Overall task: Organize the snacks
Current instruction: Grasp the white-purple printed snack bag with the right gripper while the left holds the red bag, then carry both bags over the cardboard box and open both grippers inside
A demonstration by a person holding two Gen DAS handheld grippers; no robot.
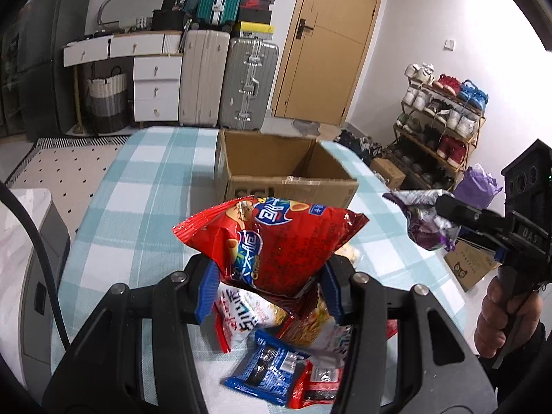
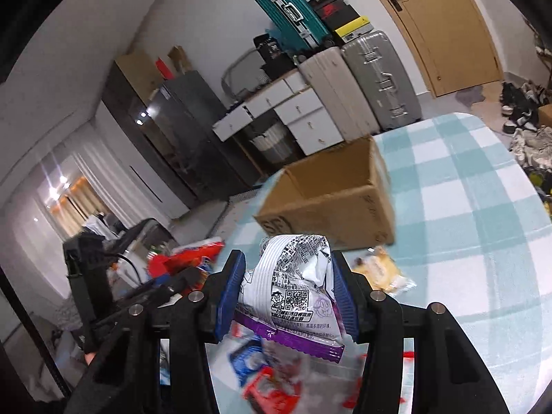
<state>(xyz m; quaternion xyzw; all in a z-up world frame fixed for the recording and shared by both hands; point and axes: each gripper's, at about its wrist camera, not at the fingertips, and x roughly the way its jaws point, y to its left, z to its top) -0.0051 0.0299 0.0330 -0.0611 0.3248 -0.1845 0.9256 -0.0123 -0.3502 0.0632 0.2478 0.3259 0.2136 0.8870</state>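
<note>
Left tongs (image 1: 267, 283) clamped on a red bag (image 1: 276, 241), held up over the snack pile (image 1: 276, 362) on the checked worktop (image 1: 138, 207). Right tongs (image 2: 286, 293) pinching a purple-and-white packet (image 2: 293, 283), also lifted clear. Beyond both, an open box (image 1: 286, 169) on the worktop; a yellow snack (image 2: 379, 269) just beside it.

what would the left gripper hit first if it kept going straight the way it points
Probably the near wall of the open cardboard box. The left gripper, shut on a red bag, points at it across bare tablecloth; depth is uncertain.
</note>
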